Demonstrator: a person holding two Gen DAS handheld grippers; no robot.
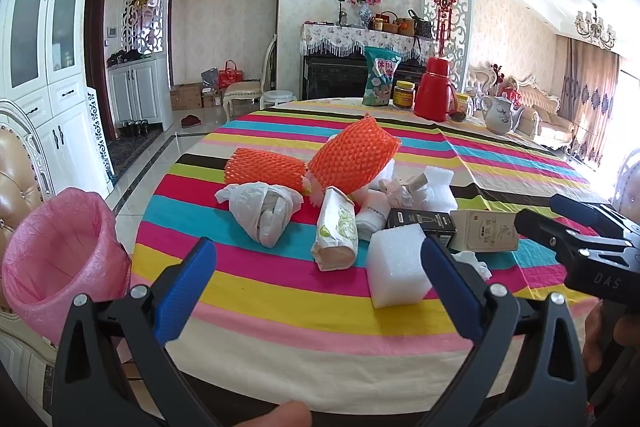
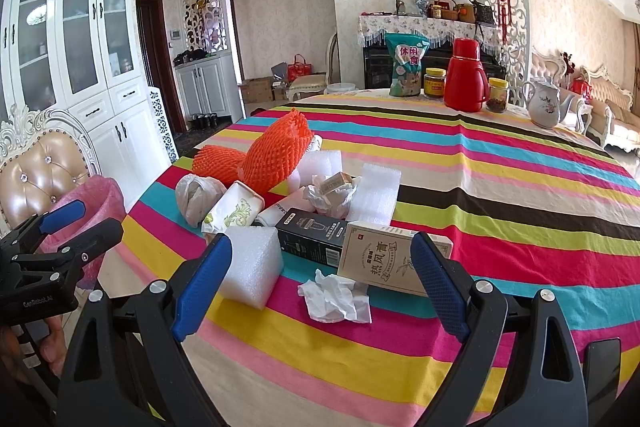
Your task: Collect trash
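Observation:
A trash pile lies on the striped table (image 1: 280,315): two orange foam nets (image 1: 352,159), a white plastic bag bundle (image 1: 264,211), a rolled paper cup (image 1: 336,231), a white foam block (image 1: 396,263), a black box (image 2: 312,237), a tan carton (image 2: 380,259) and a crumpled tissue (image 2: 336,297). A pink-lined bin (image 1: 60,259) stands left of the table. My left gripper (image 1: 320,279) is open and empty above the table's near edge. My right gripper (image 2: 320,283) is open and empty, its jaws on either side of the tissue and carton.
At the table's far side stand a snack bag (image 1: 380,77), two jars (image 1: 404,94), a red thermos (image 1: 436,89) and a white teapot (image 1: 500,113). A padded chair (image 2: 40,171) is behind the bin. Cabinets line the left wall.

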